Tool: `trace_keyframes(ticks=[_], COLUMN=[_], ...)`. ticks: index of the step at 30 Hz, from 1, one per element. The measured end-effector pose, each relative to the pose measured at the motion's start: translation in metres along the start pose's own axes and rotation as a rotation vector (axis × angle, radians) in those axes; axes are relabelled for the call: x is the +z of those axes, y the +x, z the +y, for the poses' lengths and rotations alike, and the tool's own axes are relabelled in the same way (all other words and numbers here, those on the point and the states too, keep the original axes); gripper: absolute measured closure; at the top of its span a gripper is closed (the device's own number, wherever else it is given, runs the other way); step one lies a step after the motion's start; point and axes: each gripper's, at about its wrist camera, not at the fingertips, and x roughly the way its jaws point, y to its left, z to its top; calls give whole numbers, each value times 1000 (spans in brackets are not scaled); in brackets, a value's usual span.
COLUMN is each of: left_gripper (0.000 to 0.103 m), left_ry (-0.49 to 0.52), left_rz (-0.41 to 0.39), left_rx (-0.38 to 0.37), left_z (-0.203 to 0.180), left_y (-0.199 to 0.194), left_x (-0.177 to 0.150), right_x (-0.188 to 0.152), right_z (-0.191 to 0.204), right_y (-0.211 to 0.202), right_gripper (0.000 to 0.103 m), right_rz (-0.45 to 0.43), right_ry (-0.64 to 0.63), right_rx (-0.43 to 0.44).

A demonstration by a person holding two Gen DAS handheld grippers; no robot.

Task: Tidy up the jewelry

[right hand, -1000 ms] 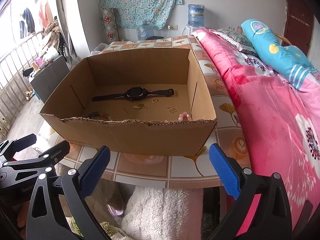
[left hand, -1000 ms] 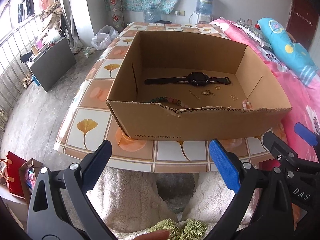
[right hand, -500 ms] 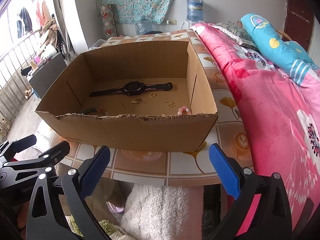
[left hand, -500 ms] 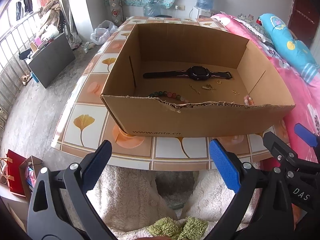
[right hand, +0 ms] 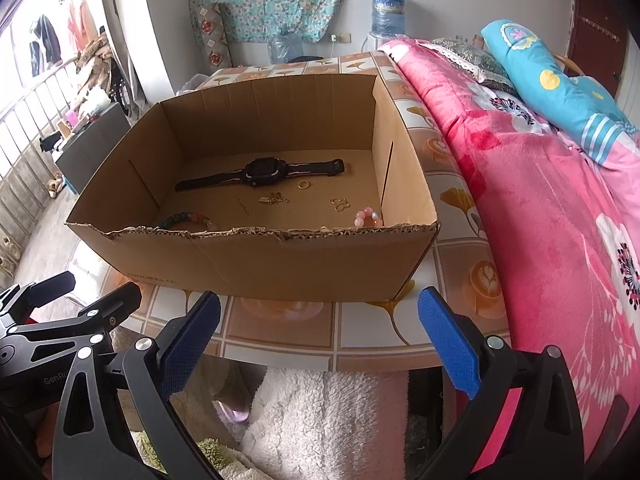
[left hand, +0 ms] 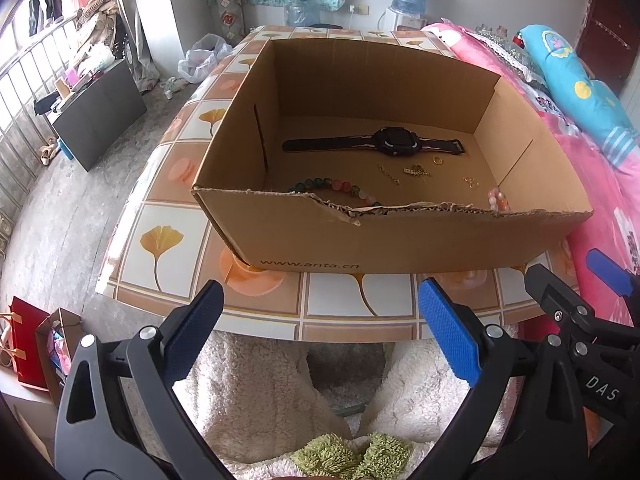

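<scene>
- Both sets of jaws stand wide apart and hold nothing: left gripper (left hand: pixel 318 334) and right gripper (right hand: pixel 318 334) hover side by side off the near edge of the tiled ginkgo-print table (left hand: pixel 160 240), short of the open brown cardboard box (left hand: pixel 400 240)
- Jewelry all lies loose on the box floor: black smartwatch with flat strap (left hand: pixel 394 141) across the far half, small gold ring (left hand: pixel 439 160) just beside its right strap end
- Thin gold chain pieces (left hand: pixel 404 172) mid-floor, small gold earring pair (left hand: pixel 471 182) to their right
- Green-and-pink bead bracelet (left hand: pixel 340 190) against the torn near wall, left of centre; pale pink bead bracelet (left hand: pixel 498 200) in the near right corner, part hidden by the wall
- Change over the last second: both cameras sit higher and tip down more, so more of the floor and both bracelets show over the near wall; nothing in the box has shifted, jaw gap same
- Reads as lining up over the box, not a grasp yet
- Stage unclear: pieces sit well apart in a rough spread, which fits a sorted layout as well as a scatter awaiting sorting
- Risk if reaching in: near wall is high and ragged, chain pieces are tiny for these pads
</scene>
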Motion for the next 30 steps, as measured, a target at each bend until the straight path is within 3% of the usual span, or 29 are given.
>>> trace_keyframes(ticks=[30], left_gripper=[9], left_ry=[-19], left_rz=[24], left_rx=[-20], left_z=[4], left_y=[8], left_x=[2], right_x=[1], right_z=[2], right_y=[4], right_gripper=[7], right_rz=[20], right_ry=[11], right_rx=[-8])
